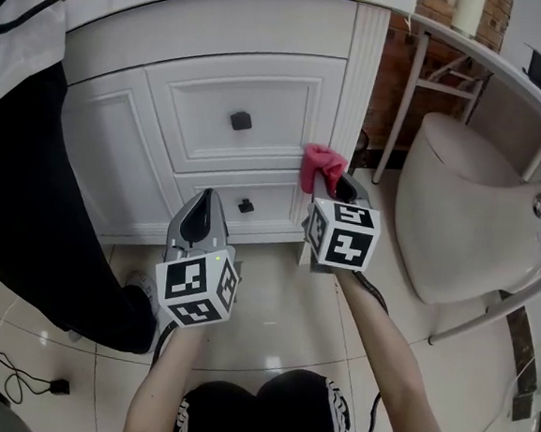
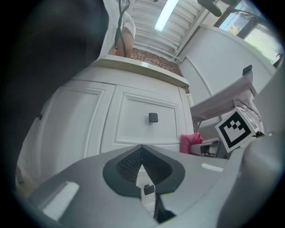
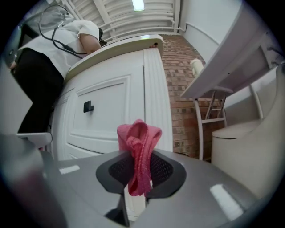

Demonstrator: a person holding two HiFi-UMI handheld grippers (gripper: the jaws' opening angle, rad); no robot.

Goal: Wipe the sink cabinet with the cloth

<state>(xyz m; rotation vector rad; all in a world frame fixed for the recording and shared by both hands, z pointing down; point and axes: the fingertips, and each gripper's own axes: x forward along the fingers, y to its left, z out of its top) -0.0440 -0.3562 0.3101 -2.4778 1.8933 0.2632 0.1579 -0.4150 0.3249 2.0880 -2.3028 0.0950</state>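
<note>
Pretty clearly a home bathroom: white sink cabinet, a toilet right beside it, glossy tiled floor, brick wall behind.

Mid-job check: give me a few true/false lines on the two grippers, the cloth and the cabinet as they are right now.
1. The right gripper is shut on the pink cloth. True.
2. The left gripper holds a drawer knob. False: its jaws are together on nothing, away from the knob.
3. A toilet stands to the right of the cabinet. True.
4. The upper drawer is pulled open. False: it looks shut, flush with the cabinet front.
5. The cabinet is white. True.
</note>
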